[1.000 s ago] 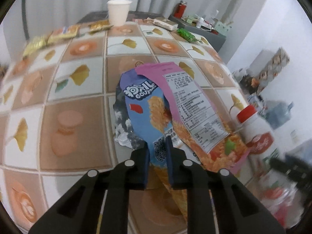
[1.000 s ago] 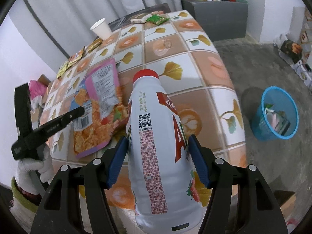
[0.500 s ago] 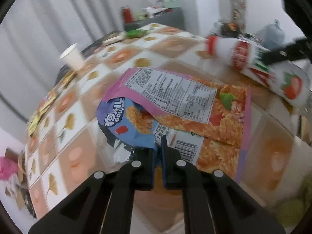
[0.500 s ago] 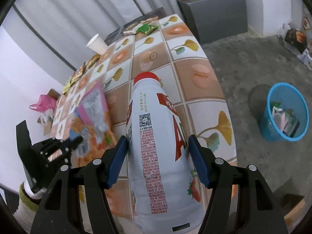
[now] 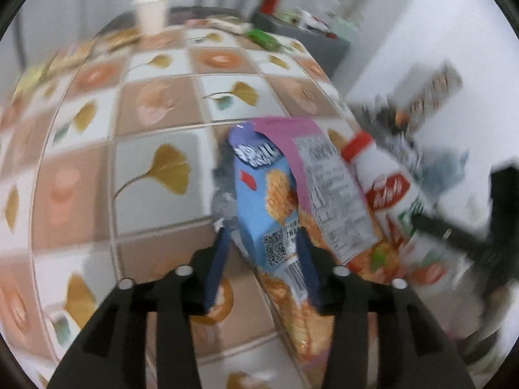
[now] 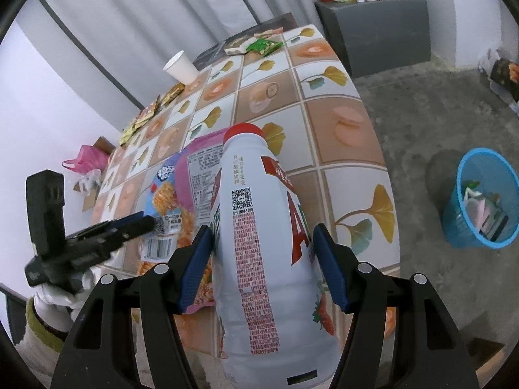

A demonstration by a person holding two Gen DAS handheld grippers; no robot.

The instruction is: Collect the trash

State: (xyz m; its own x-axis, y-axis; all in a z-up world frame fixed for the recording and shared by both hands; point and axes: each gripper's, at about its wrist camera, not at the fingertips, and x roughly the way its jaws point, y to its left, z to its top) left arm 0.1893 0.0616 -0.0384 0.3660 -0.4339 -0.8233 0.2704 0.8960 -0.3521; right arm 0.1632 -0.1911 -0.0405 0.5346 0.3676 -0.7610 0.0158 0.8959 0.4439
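Observation:
My right gripper point(image 6: 262, 249) is shut on a white drink bottle point(image 6: 259, 253) with a red cap, held above the table's near edge. My left gripper point(image 5: 262, 243) now has its fingers spread apart, with the blue snack bag point(image 5: 266, 207) and the pink snack bag point(image 5: 327, 191) lying between and over them. The view is blurred, so contact is unclear. In the right wrist view the left gripper point(image 6: 152, 223) points at the blue bag point(image 6: 165, 194) and pink bag point(image 6: 201, 168). The bottle point(image 5: 392, 201) shows beside the bags. A blue trash basket point(image 6: 480, 201) stands on the floor to the right.
A tiled tablecloth point(image 6: 340, 123) covers the table. A paper cup point(image 6: 180, 66), a green wrapper point(image 6: 262, 45) and several yellow packets point(image 6: 146, 116) lie at the far side. A grey cabinet point(image 6: 376, 32) stands beyond. A pink plastic bag point(image 6: 87, 159) sits on the floor at left.
My left gripper's fingers have opened from a tight pinch on the blue bag. The left camera swung back over the table. The right gripper still holds the bottle.

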